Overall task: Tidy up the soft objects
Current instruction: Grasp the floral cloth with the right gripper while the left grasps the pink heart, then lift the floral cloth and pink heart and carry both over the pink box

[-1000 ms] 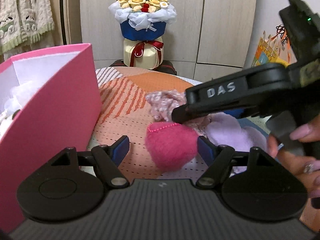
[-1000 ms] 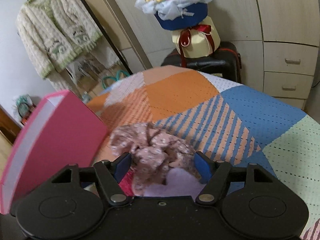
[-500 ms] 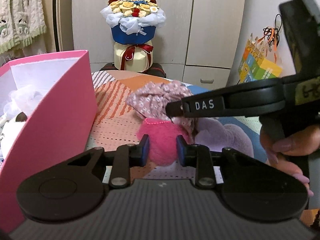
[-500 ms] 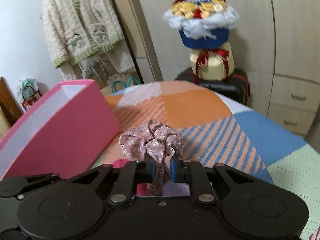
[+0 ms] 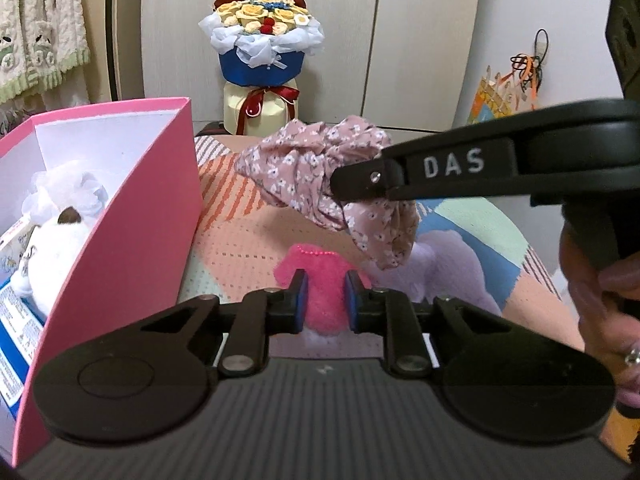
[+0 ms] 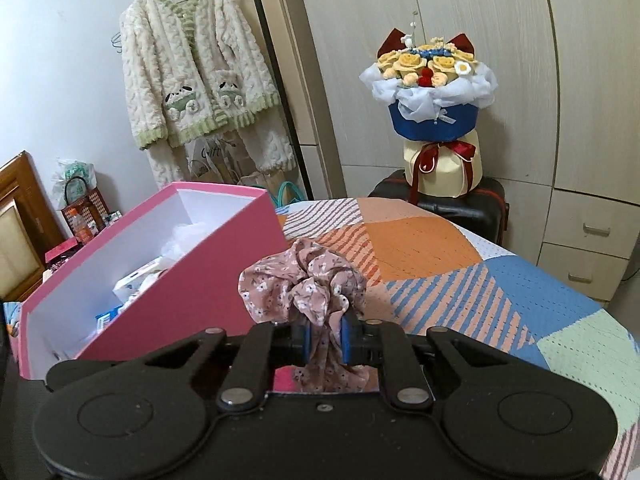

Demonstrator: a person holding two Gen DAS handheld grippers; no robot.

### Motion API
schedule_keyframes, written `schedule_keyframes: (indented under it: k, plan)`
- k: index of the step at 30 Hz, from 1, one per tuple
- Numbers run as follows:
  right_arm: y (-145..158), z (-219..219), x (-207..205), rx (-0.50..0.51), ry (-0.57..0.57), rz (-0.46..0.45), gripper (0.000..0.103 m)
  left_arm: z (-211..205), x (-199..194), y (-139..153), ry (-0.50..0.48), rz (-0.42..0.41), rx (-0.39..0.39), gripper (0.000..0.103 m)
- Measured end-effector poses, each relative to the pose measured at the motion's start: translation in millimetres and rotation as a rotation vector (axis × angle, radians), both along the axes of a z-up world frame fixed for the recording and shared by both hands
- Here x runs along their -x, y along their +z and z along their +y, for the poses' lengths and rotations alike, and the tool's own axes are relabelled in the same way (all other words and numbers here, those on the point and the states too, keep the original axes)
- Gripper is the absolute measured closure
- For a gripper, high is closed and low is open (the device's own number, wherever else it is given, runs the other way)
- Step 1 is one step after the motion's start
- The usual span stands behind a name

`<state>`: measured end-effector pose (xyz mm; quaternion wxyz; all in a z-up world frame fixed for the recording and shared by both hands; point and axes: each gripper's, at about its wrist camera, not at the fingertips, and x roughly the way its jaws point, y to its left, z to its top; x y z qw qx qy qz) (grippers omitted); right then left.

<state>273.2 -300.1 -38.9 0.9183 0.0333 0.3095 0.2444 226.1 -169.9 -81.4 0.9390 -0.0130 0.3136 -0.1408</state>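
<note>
Both clamped: left gripper (image 5: 323, 298) on pink fuzzy piece (image 5: 320, 280), right gripper (image 6: 323, 338) on floral scrunchie (image 6: 304, 284); best carried clear over pink box (image 6: 176, 276) rim before release.

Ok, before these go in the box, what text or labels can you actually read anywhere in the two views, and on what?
"DAS": raised white letters on the side of the right gripper.
Blue and white package inside the pink box: printed lines, too small to read.
Paper bag under the hanging cardigan: cursive writing, too blurred to read.
Colourful bag by the wall: print not legible.
</note>
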Motion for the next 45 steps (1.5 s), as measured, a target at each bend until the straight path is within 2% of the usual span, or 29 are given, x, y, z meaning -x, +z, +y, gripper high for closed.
schedule_keyframes:
  k: [7,9,11,15,20,21,25,30,33,34,35,38,45]
  plan:
    - [6,-6,26,0.022,-0.060,-0.014,0.086,5,6,-7,0.003,0.037,0.010,0.084]
    - [7,-10,33,0.024,-0.082,-0.015,0.086,7,6,-9,0.005,0.040,0.018,0.076]
    - [8,-15,39,0.027,-0.105,-0.016,0.086,8,6,-12,-0.005,0.051,0.024,0.055]
    - [9,-24,46,0.032,-0.138,-0.017,0.086,7,0,-15,-0.030,0.066,0.037,0.045]
    - [0,-32,45,0.004,-0.164,0.005,0.086,-1,-10,-16,0.006,0.036,-0.011,0.018]
    - [-2,-33,44,-0.004,-0.165,0.008,0.086,-3,-15,-17,0.007,0.041,-0.021,0.017]
    - [-8,-37,42,-0.027,-0.175,0.021,0.086,-9,-30,-26,0.041,0.067,-0.069,0.017]
    - [-19,-40,38,-0.010,-0.182,0.057,0.086,-8,-36,-33,0.068,0.071,-0.084,0.018]
    - [-24,-41,38,-0.012,-0.175,0.069,0.086,-8,-37,-37,0.058,0.086,-0.087,0.033]
    - [-25,-41,39,-0.011,-0.174,0.071,0.086,-7,-37,-36,0.053,0.084,-0.085,0.046]
    - [-27,-40,40,-0.010,-0.174,0.073,0.086,-7,-36,-34,0.047,0.085,-0.093,0.049]
    - [-30,-40,44,-0.008,-0.183,0.078,0.086,-5,-35,-32,0.028,0.101,-0.078,0.052]
    - [-27,-38,60,0.003,-0.190,0.063,0.086,0,-19,-24,0.006,0.075,-0.083,0.054]
